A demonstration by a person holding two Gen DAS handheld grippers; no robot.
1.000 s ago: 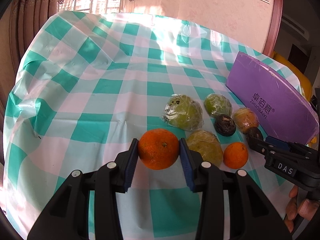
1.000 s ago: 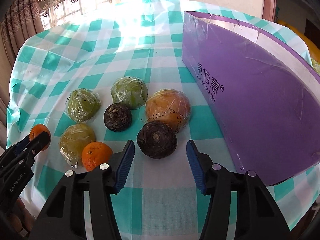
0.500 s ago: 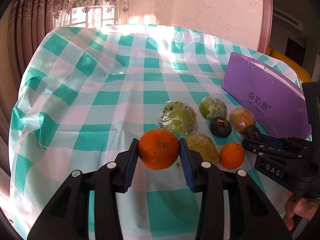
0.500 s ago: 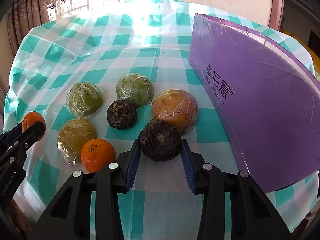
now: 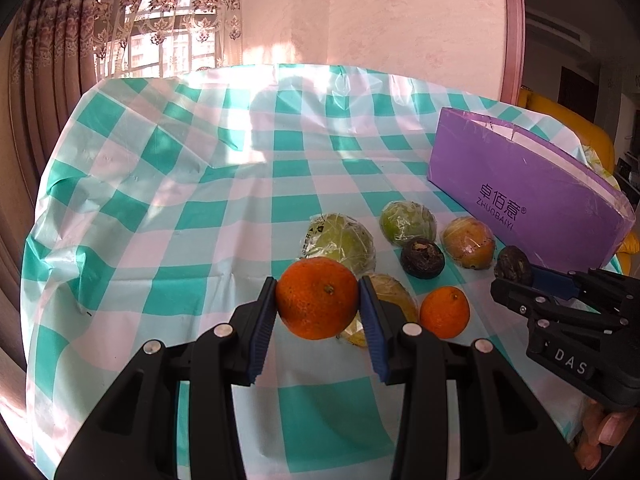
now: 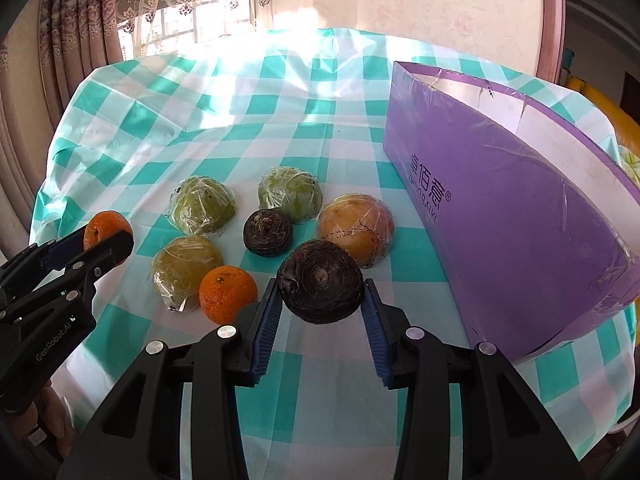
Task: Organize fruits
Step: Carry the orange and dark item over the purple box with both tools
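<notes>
My left gripper [image 5: 319,300] is shut on an orange [image 5: 317,297] and holds it above the checked tablecloth [image 5: 200,216]. In the right wrist view my right gripper [image 6: 321,290] is shut on a dark brown round fruit [image 6: 321,287], lifted a little off the cloth. On the cloth lie another dark fruit [image 6: 267,232], a second orange [image 6: 227,293], three green fruits in plastic wrap [image 6: 202,205] and a wrapped yellow-orange fruit [image 6: 357,229]. The left gripper with its orange [image 6: 105,229] shows at the left edge of the right wrist view.
An open purple box [image 6: 516,216] stands on the right side of the table, close to the fruits. The cloth's far half [image 5: 248,148] lies in sunlight below a curtained window [image 5: 168,32]. A person's fingers [image 5: 604,432] hold the right gripper's handle.
My right gripper closed on the near dark fruit and lifted it slightly. The left gripper kept its orange and tilted up, so more of the room shows.
</notes>
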